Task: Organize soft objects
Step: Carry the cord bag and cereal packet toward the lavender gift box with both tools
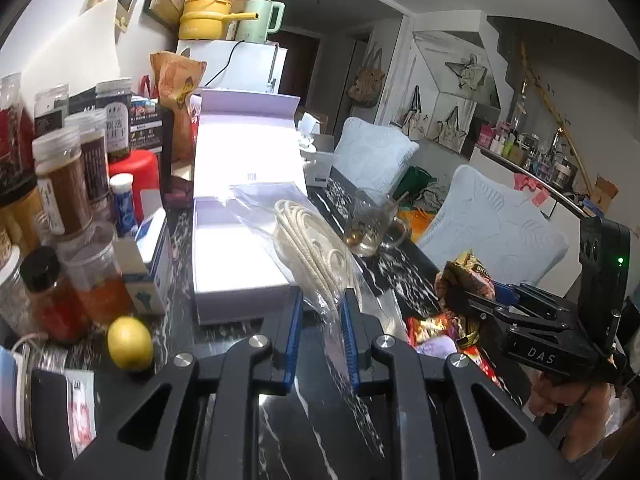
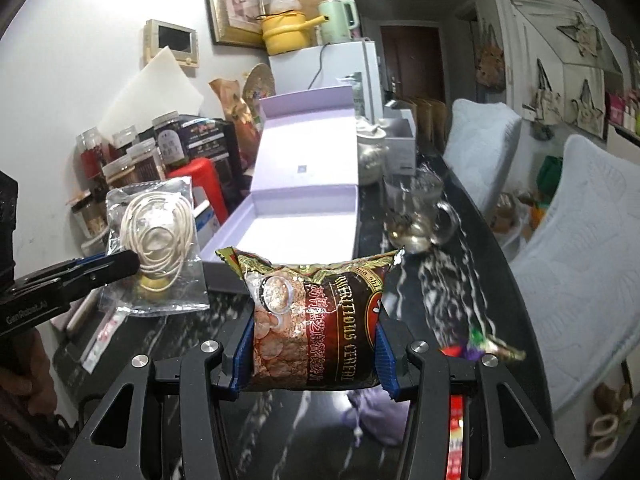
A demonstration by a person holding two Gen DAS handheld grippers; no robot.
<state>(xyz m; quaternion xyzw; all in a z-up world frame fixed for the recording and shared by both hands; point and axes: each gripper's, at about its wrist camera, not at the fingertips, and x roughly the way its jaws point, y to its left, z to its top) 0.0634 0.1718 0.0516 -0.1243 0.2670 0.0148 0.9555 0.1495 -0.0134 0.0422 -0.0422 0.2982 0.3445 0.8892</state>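
Note:
My left gripper (image 1: 320,304) is shut on a clear plastic bag of coiled white rope (image 1: 310,240) and holds it above the front of an open lilac box (image 1: 236,248). The same bag (image 2: 160,236) and the left gripper (image 2: 124,262) show at the left of the right wrist view. My right gripper (image 2: 312,344) is shut on a dark cereal pouch (image 2: 316,320), held up in front of the box (image 2: 296,224). In the left wrist view the right gripper (image 1: 460,296) holds the pouch (image 1: 464,276) at the right.
Jars and bottles (image 1: 64,184) crowd the left of the black marble table (image 1: 400,280). A lemon (image 1: 130,344) lies near the front. A glass mug (image 2: 416,216) stands right of the box. Snack packets (image 1: 436,332) and a lilac pouch (image 2: 376,412) lie below the grippers.

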